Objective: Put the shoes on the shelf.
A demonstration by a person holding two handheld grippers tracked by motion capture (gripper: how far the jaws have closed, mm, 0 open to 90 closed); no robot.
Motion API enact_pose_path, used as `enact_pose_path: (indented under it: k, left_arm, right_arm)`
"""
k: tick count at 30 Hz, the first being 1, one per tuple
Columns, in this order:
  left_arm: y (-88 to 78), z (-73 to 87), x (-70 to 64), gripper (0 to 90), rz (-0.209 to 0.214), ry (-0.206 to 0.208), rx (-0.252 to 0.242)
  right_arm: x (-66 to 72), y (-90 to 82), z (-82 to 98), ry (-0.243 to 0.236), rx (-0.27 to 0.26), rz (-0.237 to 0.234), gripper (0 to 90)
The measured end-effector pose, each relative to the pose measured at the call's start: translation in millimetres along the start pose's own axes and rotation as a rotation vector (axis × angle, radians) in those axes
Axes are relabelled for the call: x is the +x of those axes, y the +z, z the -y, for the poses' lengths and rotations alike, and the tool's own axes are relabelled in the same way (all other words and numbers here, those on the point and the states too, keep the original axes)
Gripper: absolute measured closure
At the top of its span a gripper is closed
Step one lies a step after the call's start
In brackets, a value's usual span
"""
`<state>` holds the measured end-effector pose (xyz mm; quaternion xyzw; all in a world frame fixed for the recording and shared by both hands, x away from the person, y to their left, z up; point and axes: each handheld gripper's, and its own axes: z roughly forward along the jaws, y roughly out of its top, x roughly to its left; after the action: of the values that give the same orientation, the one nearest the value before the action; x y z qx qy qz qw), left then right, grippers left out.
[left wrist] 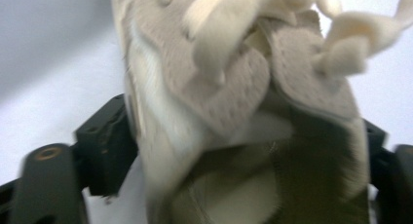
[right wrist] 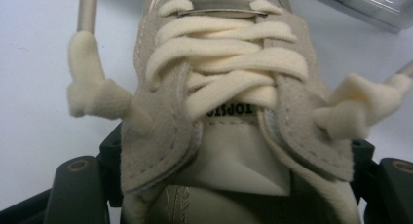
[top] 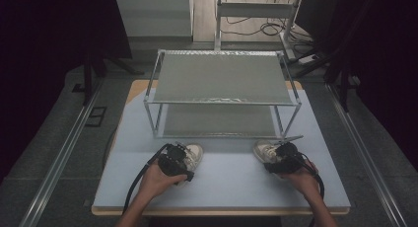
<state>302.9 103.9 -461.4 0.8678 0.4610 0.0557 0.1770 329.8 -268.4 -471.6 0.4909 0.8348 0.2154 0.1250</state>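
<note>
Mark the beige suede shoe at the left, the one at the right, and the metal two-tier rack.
Left beige suede shoe (top: 193, 153), high view, toe.
Right beige suede shoe (top: 262, 149), high view, toe.
Metal two-tier rack (top: 222, 78), high view, top shelf.

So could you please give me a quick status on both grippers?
Left gripper straddles left shoe. Right gripper straddles right shoe. Rack just beyond.

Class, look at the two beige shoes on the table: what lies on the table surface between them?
Nothing: in the high view the stretch of pale table between the left shoe and the right shoe is bare. The metal rack stands behind it.
</note>
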Motion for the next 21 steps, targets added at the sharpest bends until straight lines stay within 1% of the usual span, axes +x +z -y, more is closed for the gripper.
enact_pose_path:
  k: [1, 2, 3, 7, 10, 13, 16, 18, 21]
  left_arm:
    - [-1.6, 0.7, 0.7, 23.4, -0.009, 0.004, -0.008]
    - [-3.5, 1.9, 3.6, 26.5, -0.008, 0.007, -0.019]
    - [-3.5, 1.9, 3.6, 27.2, -0.008, 0.007, -0.019]
    - [-4.7, 3.9, 5.9, 28.1, -0.003, 0.015, -0.035]
    - [-6.2, 4.4, 5.8, 28.4, -0.01, 0.025, -0.049]
    - [-10.1, 3.3, 5.8, 28.5, 0.0, 0.025, -0.077]
    - [-14.5, -1.2, 5.6, 28.5, 0.005, 0.029, -0.102]
    - [-15.4, -4.2, 6.1, 28.5, 0.011, 0.02, -0.119]
    - [-16.1, -9.1, 7.7, 28.6, 0.01, 0.016, -0.131]
  right_arm:
    - [0.4, -0.3, 0.1, -0.004, 0.001, 0.001, 26.1]
    - [1.4, -0.9, 0.0, -0.006, -0.003, -0.009, 26.3]
    - [1.4, -0.9, 0.0, -0.006, -0.003, -0.009, 26.3]
    - [4.6, -5.3, -2.7, -0.013, -0.022, -0.013, 26.4]
    - [6.5, -9.7, -5.7, -0.02, -0.031, -0.014, 26.4]
    - [8.6, -13.0, -8.5, -0.024, -0.037, -0.014, 26.4]
    - [10.2, -15.6, -12.2, -0.025, -0.051, -0.016, 26.4]
    - [11.6, -16.4, -14.3, -0.022, -0.058, -0.016, 26.4]
    - [13.9, -16.4, -18.0, -0.015, -0.069, -0.021, 26.4]
